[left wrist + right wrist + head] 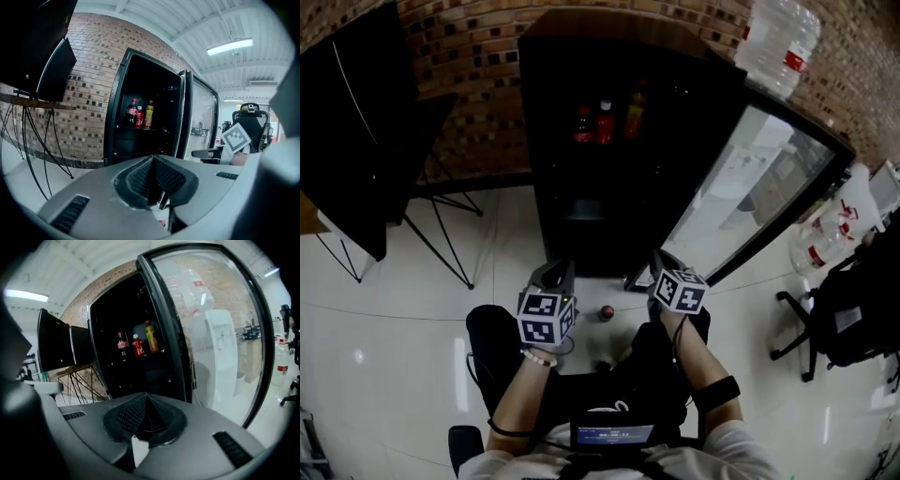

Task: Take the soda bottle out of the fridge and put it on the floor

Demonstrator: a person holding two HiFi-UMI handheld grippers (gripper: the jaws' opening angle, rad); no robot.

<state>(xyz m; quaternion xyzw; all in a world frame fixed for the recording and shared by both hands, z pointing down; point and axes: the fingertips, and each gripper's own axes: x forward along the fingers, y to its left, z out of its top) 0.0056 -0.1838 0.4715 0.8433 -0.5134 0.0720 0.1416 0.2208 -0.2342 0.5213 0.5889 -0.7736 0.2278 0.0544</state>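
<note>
The black fridge (609,150) stands open in front of me, its glass door (750,187) swung to the right. On a shelf inside stand three bottles: a dark cola bottle (132,113), a red bottle (139,117) and a yellow-green one (148,115). The right gripper view shows the same cola bottle (122,346), red bottle (137,345) and yellow-green bottle (151,337). My left gripper (558,275) and right gripper (661,262) are held low before the fridge, well short of the shelf. Both are shut and empty, seen in the left gripper (151,180) and right gripper (145,416) views.
A small round red object (607,312) lies on the white tiled floor between the grippers. A black panel on a thin-legged stand (356,141) is at the left. Water jugs (778,37) sit above the door. An office chair (834,319) stands at the right.
</note>
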